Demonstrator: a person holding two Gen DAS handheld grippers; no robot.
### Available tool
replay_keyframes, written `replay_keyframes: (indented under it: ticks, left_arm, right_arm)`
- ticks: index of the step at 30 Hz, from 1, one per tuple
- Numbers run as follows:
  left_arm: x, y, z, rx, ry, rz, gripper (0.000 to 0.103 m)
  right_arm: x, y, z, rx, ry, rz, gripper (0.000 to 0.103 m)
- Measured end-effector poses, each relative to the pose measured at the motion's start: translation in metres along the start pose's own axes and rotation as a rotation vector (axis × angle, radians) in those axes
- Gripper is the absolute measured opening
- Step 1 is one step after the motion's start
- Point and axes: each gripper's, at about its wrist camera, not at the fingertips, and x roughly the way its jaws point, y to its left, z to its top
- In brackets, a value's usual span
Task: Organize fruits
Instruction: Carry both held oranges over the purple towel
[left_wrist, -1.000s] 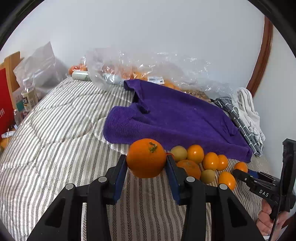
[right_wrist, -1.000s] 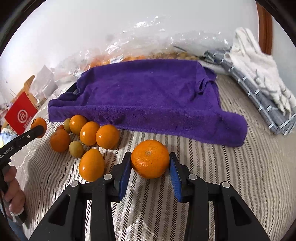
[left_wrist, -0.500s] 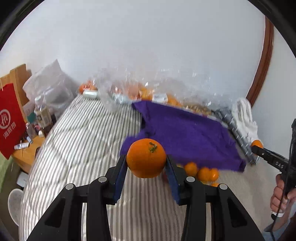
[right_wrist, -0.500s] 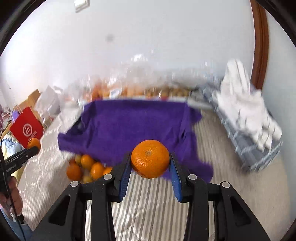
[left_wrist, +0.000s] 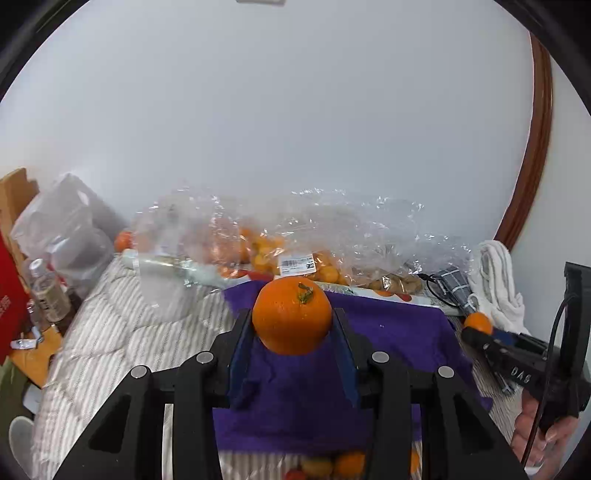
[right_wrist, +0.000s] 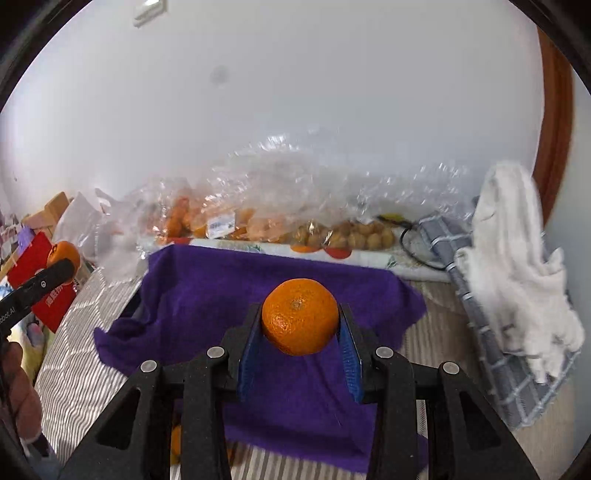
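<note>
Left gripper (left_wrist: 291, 332): blue-padded fingers (left_wrist: 240, 350) clamped on an orange (left_wrist: 291, 320), stem end w/ green calyx facing up toward the camera; fruit held clear above the purple towel (left_wrist: 399, 339). Right gripper (right_wrist: 300, 328): fingers (right_wrist: 349, 354) likewise closed on a second orange (right_wrist: 300, 316), navel end toward the camera, also in the air over the towel. Each gripper shows in the other's view: right one at the right edge of the left cam, a person's hand (left_wrist: 535, 428) on its grip; left one at the left edge of the right cam. Towel lies spread on a striped bed cover (left_wrist: 122, 332). Loose fruit pile (left_wrist: 332, 466) sits at the towel's near edge, approx. four pieces visible, mostly hidden behind the gripper body. Far side along the wall: clear plastic bags (right_wrist: 258, 206) of small oranges and brownish fruit, type unclear. Right: white cloth (right_wrist: 517, 258) on a grey checked cloth (right_wrist: 495, 354). Left: red bag (right_wrist: 40, 273), bottle (left_wrist: 46, 288).
</note>
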Motion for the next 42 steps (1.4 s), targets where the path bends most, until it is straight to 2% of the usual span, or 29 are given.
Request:
replay_keyframes:
  ticks: [4, 9, 13, 23, 35, 42]
  left_arm:
    - [0.037, -0.009, -0.006, 0.037, 0.007, 0.025, 0.040]
    - [0.075, -0.009, -0.027, 0.061, 0.096, 0.027, 0.040]
    - [0.082, -0.008, -0.032, 0.053, 0.117, 0.005, 0.040]
    - [0.100, -0.004, -0.043, 0.037, 0.184, 0.012, 0.040]
    - [0.109, -0.002, -0.048, 0.053, 0.203, 0.040, 0.040]
    - [0.109, 0.002, -0.049, 0.044, 0.207, 0.032, 0.040]
  right_arm:
    - [0.039, -0.005, -0.006, 0.031, 0.044, -0.004, 0.040]
    - [0.060, -0.009, -0.018, 0.024, 0.089, -0.020, 0.039]
    - [0.067, -0.011, -0.023, 0.040, 0.098, -0.004, 0.039]
    - [0.088, -0.005, -0.037, 0.009, 0.144, -0.039, 0.039]
    - [0.093, -0.006, -0.038, 0.006, 0.158, -0.046, 0.039]
    - [0.092, -0.004, -0.040, 0.001, 0.154, -0.044, 0.040]
